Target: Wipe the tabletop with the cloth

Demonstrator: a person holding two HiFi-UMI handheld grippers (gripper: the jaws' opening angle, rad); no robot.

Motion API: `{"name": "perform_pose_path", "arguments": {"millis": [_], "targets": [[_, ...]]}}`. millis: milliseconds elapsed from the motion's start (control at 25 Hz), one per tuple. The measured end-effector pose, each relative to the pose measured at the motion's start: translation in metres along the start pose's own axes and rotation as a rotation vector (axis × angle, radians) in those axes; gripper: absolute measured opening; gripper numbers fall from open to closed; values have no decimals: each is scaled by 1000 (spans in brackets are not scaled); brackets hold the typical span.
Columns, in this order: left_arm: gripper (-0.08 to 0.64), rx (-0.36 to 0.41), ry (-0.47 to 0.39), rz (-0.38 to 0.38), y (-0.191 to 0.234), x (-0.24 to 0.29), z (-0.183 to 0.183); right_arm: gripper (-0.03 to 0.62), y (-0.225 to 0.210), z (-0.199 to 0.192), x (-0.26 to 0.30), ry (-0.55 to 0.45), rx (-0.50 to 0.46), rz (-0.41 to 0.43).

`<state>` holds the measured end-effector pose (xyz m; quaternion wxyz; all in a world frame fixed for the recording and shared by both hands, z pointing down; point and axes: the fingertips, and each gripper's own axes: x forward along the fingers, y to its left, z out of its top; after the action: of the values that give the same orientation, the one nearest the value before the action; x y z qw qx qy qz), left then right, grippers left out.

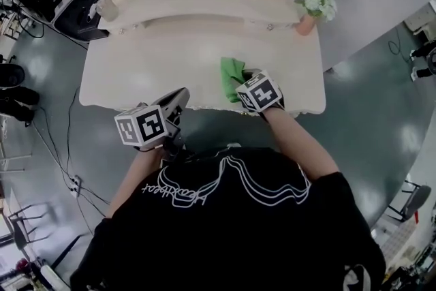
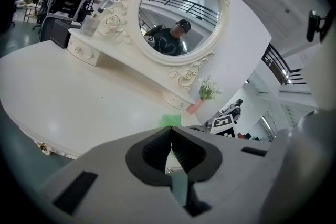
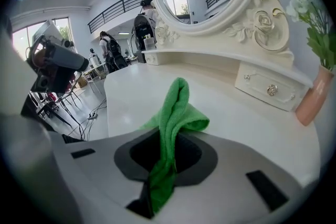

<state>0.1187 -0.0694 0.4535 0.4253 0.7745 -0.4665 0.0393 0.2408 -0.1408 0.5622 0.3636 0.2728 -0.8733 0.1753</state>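
Green cloth [image 1: 230, 75] pinched in fingers of the right gripper [image 3: 169, 150], stretched over the tabletop [image 1: 153, 68]; left gripper [image 2: 170, 136] held back, fingers together.

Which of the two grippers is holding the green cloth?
The right gripper: it pinches the green cloth, while the left gripper is closed on nothing.

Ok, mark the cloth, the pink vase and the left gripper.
cloth [image 3: 176, 110]: right gripper view, raised fold.
pink vase [image 3: 311, 102]: right gripper view, body.
left gripper [image 2: 171, 131]: left gripper view, between closed jaw tips.
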Motion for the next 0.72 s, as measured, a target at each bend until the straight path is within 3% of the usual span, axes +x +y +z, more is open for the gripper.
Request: {"name": "perform_pose_path", "arguments": {"millis": [720], "targets": [[5, 14, 38, -60, -37, 36, -19, 55, -47, -45, -46, -3, 66, -87]]}}
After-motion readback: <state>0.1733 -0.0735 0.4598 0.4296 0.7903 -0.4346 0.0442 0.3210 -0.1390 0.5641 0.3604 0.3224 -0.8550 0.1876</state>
